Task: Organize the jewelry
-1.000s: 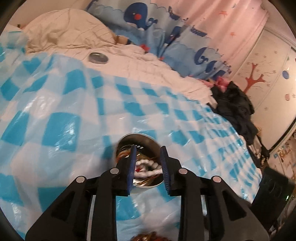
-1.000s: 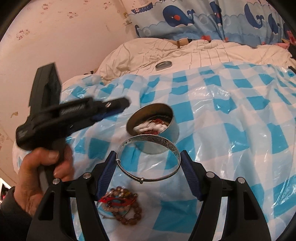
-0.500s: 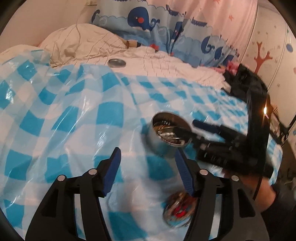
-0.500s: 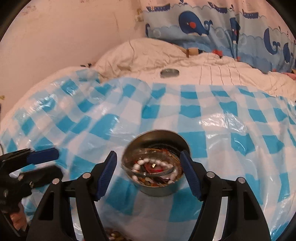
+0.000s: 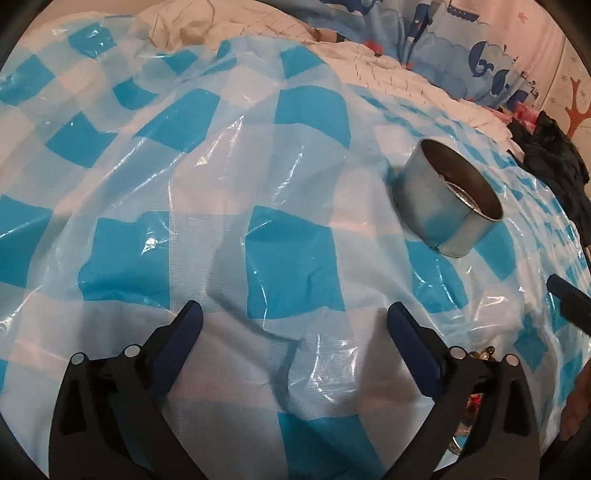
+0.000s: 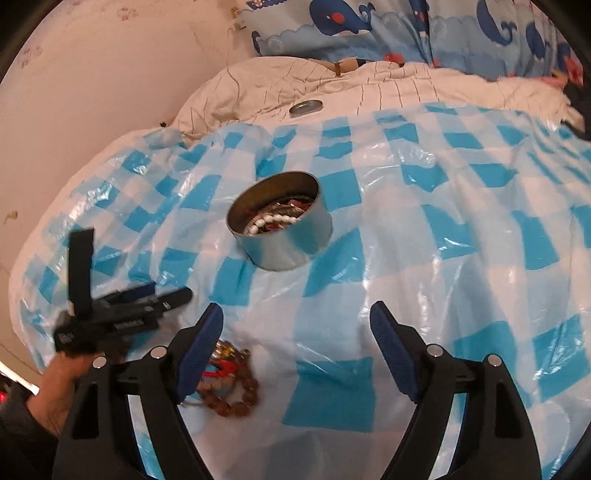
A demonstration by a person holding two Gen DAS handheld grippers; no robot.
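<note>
A round metal tin [image 6: 281, 226] stands on the blue-and-white checked plastic sheet [image 6: 424, 266]. It holds white beads, red cord and the silver bangle. It also shows in the left wrist view [image 5: 445, 201] at the right. A pile of brown bead bracelets with red cord [image 6: 229, 384] lies on the sheet near my right gripper's left finger. My right gripper [image 6: 297, 350] is open and empty, back from the tin. My left gripper [image 5: 295, 343] is open and empty over bare sheet; it shows in the right wrist view [image 6: 122, 314] at the left, held by a hand.
The tin's lid [image 6: 306, 107] lies on the cream quilt [image 6: 332, 85] at the back. Whale-print bedding [image 6: 406, 26] is behind it. Dark clothes [image 5: 554, 155] are piled at the bed's far right. A wall [image 6: 110, 74] runs along the left.
My right gripper has let the silver bangle go into the tin and drawn back, open. My left gripper has opened wide and swung left, away from the tin.
</note>
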